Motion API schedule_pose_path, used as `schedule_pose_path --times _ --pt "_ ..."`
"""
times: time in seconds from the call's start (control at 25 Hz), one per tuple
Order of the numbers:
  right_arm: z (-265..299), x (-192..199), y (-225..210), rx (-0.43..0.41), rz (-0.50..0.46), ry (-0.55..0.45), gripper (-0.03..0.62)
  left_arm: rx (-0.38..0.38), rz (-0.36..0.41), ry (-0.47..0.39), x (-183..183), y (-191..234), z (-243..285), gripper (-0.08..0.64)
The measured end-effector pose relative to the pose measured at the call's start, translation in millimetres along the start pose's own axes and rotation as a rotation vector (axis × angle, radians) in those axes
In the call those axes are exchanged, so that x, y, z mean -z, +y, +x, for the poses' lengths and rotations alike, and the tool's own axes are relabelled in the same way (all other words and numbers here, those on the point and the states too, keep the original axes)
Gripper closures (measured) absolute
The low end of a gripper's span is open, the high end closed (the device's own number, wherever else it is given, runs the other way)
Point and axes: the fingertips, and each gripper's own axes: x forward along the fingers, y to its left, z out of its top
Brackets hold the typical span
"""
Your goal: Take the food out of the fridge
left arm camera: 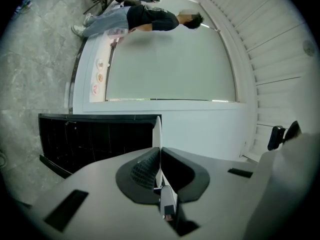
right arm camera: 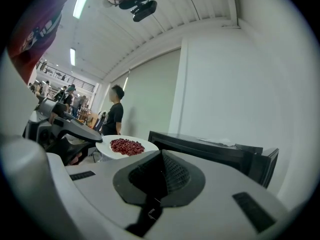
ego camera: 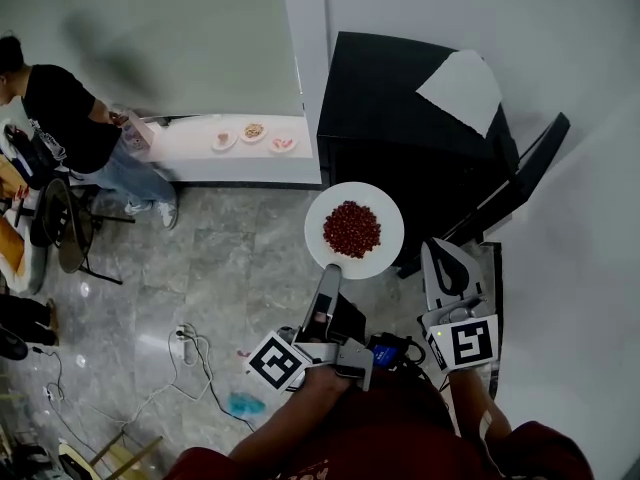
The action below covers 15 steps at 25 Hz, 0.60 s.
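A white plate (ego camera: 386, 208) heaped with red food (ego camera: 351, 228) hangs in the air in front of the black fridge (ego camera: 400, 118). My left gripper (ego camera: 328, 274) is shut on the plate's near rim. In the left gripper view the plate (left arm camera: 158, 134) shows edge-on, pinched between the jaws of the left gripper (left arm camera: 159, 156). My right gripper (ego camera: 446, 260) is beside the plate on the right, near the fridge's open door (ego camera: 525, 178), its jaws together with nothing in them. The right gripper view shows the plate (right arm camera: 107, 149), the food (right arm camera: 126, 146) and the fridge (right arm camera: 210, 151).
A sheet of white paper (ego camera: 460, 88) lies on top of the fridge. A white counter (ego camera: 190, 143) with small dishes runs at the back left, where a person in a black shirt (ego camera: 65, 113) stands. Chairs (ego camera: 65, 223) and cables (ego camera: 185, 346) are on the grey floor.
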Motion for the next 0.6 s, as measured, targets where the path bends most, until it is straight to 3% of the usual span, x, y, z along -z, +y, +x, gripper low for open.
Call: schedule_pose_path --times 0.6 --pt "0 -8 -1 -0.002 -0.009 -0.006 0.571 0.020 0.011 -0.010 4 -13 -5 0.540"
